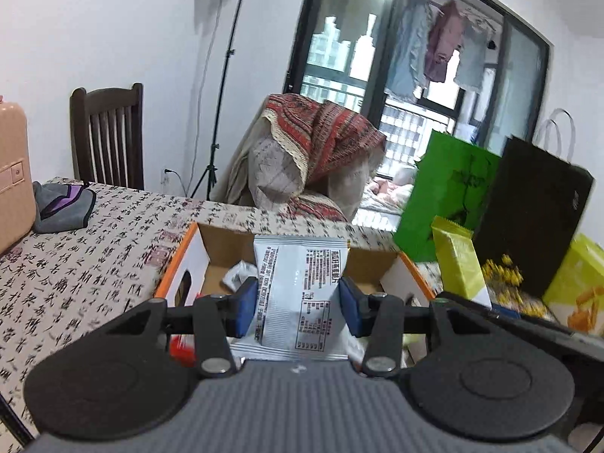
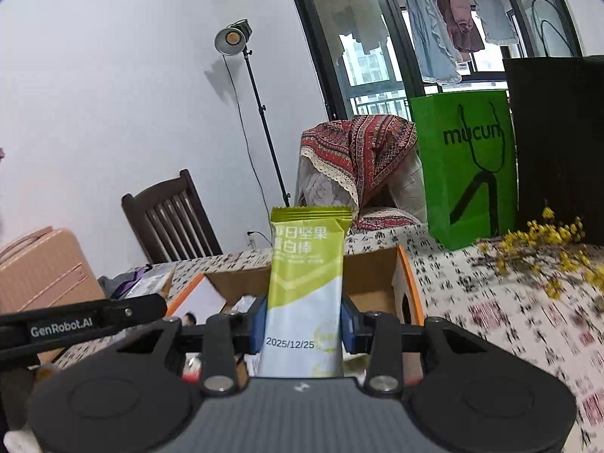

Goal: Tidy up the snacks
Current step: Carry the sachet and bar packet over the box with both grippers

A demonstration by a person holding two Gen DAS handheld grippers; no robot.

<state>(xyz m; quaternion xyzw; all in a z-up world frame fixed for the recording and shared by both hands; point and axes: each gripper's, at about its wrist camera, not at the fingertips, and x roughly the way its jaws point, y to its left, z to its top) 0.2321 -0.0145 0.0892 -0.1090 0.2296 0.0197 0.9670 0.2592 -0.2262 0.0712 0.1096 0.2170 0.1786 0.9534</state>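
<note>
A silver snack packet (image 1: 298,294) is clamped upright between the blue pads of the left gripper (image 1: 298,307), above the open cardboard box (image 1: 181,260). A green nut bar (image 2: 306,294) is pinched likewise by the right gripper (image 2: 305,326), just ahead of which the box (image 2: 406,287) stands; other packets, possibly snacks, are glimpsed inside it.

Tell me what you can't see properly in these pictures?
- Cardboard box contents: left wrist view, hidden behind the white snack packet and left hand-held gripper.
- Green snack bar bottom: right wrist view, hidden by the right hand-held gripper.
- Yellow flowers: right wrist view, blurred.
</note>
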